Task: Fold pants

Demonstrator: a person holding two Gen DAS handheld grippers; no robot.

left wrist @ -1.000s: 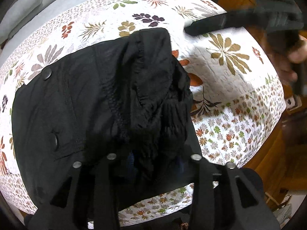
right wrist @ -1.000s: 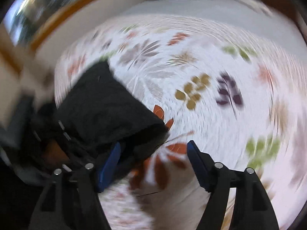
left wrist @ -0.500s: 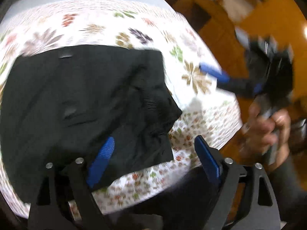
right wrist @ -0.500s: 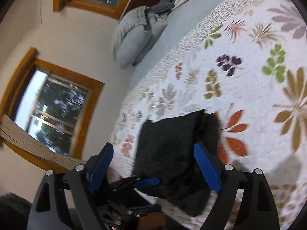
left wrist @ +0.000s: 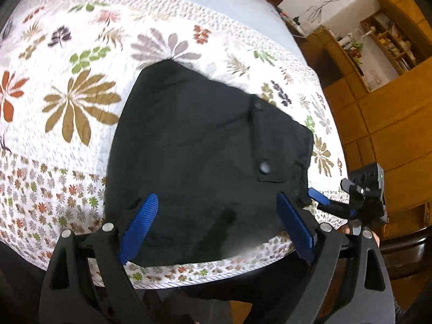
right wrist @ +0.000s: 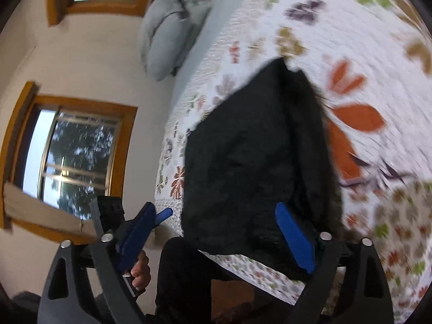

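The black pants (left wrist: 205, 162) lie folded into a flat packet on the floral quilt (left wrist: 81, 102), close to the bed's near edge, with a pocket flap and snaps on top. My left gripper (left wrist: 217, 217) hovers open over the packet's near edge, its blue pads clear of the cloth. My right gripper (right wrist: 216, 233) is off the bed's corner beside the pants (right wrist: 256, 162). Its jaws are closing, and the packet's near end shows between them, not pressed. The right gripper (left wrist: 332, 193) also shows in the left wrist view, by the packet's right corner.
The quilt's hem (left wrist: 216, 275) runs just under the packet. Grey pillows (right wrist: 167, 35) lie at the bed's far end by a wall with windows (right wrist: 75, 148). Wooden cabinets (left wrist: 391, 113) stand on the other side. A person's dark leg (right wrist: 183, 283) is at the bed's edge.
My left gripper has let go of the bunched black fabric, opened wide and drawn back. The pants now lie flat. My right gripper has rolled and swung to the bed's corner.
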